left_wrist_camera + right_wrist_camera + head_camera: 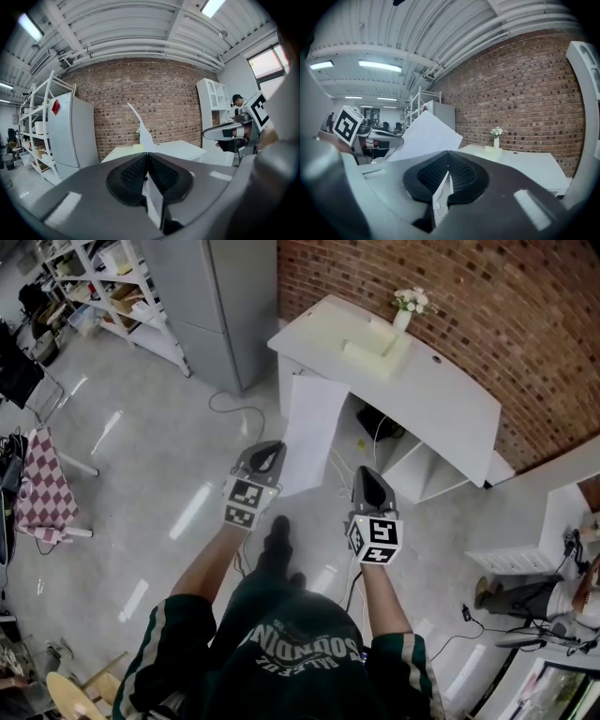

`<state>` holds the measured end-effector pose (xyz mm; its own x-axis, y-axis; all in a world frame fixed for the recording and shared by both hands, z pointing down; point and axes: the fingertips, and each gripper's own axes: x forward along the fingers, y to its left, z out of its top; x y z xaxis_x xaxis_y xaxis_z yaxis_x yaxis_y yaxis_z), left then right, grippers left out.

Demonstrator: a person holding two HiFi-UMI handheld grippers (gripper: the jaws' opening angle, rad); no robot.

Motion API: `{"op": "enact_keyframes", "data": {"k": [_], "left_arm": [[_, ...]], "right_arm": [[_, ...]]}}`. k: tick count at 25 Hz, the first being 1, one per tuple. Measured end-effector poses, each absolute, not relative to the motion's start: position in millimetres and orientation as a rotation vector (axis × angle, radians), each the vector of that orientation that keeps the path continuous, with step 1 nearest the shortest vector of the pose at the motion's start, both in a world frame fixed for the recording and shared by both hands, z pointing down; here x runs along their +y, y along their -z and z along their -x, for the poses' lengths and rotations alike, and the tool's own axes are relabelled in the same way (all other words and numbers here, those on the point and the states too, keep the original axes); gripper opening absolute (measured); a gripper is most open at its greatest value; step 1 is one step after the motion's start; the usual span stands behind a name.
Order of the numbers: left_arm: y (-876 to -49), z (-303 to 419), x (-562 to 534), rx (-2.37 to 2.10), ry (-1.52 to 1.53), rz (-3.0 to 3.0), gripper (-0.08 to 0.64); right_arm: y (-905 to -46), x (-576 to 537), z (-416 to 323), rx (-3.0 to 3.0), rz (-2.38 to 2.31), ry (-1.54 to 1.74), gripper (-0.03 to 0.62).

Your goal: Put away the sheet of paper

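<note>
A white sheet of paper (309, 432) hangs in the air in front of the person, above the floor and short of the white desk (450, 399). My left gripper (275, 452) is shut on the sheet's near edge. In the left gripper view the paper (143, 127) rises edge-on from between the closed pads (136, 172). My right gripper (366, 474) is held beside it to the right, shut, with nothing between its jaws. From the right gripper view the sheet (426, 138) shows at the left, with the left gripper (377, 137) under it.
On the desk stand a cream box (375, 352) and a small vase of flowers (409, 304), against a brick wall (487, 296). A grey cabinet (225, 306) and shelving (103, 282) are at the far left. Cables (239, 413) trail on the floor. A white shelf unit (539, 540) stands at the right.
</note>
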<state>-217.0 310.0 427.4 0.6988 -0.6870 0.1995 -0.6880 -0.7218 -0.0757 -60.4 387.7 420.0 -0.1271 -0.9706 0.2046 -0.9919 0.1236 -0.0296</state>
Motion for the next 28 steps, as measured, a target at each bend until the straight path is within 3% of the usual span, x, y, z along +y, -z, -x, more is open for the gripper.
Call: {"op": "enact_keyframes", "data": {"k": [28], "left_arm": [[-438.0, 163.9, 79.8, -1.015, -0.357, -2.913, 0.015]], "right_arm": [[-424.7, 171.2, 14.9, -2.149, -2.054, -0.280, 0.000]]}}
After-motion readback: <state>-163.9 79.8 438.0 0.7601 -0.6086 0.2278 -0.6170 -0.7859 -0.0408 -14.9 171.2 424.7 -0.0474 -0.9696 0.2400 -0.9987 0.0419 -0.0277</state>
